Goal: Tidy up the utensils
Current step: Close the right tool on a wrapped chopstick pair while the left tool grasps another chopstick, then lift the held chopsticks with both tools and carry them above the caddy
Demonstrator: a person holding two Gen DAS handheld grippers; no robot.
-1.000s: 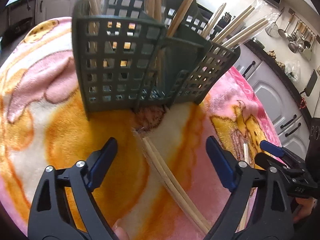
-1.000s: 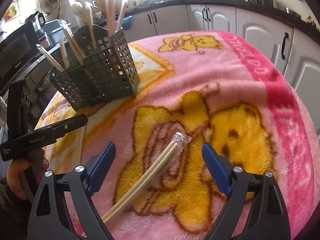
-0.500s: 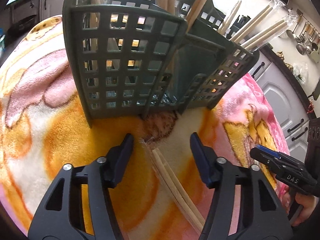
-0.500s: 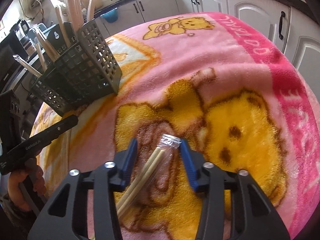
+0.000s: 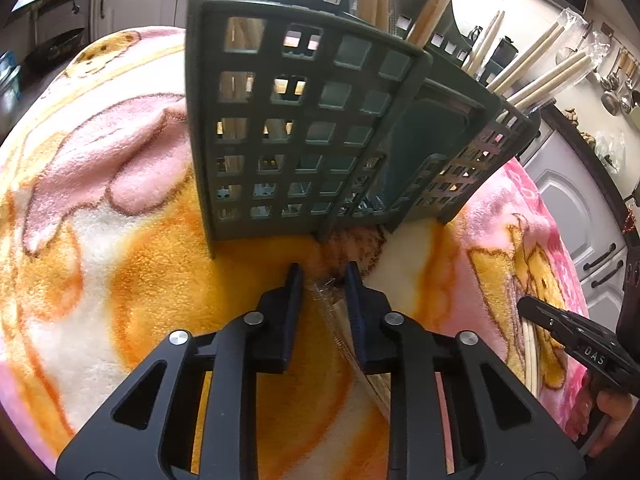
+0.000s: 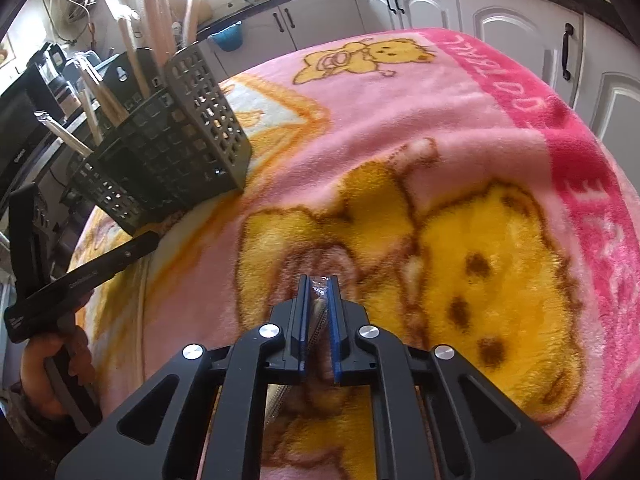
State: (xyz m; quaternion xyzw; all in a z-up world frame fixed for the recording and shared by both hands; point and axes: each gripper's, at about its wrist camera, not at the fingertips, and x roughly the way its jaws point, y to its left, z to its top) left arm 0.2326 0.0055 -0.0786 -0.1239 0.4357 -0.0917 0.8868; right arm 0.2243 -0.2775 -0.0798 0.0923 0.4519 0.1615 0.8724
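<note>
Right gripper low over pink bear blanket, jaws just closing, now pinched on wrapped chopsticks; clear wrapper tip pokes out ahead of the blue pads. Pair runs back under the gripper body. Dark caddy stands upper left on the blanket, well apart, chopsticks upright in its compartments. Left gripper at left edge, held by a hand, tip near the caddy base; its jaws are not visible. White cabinets behind.
</note>
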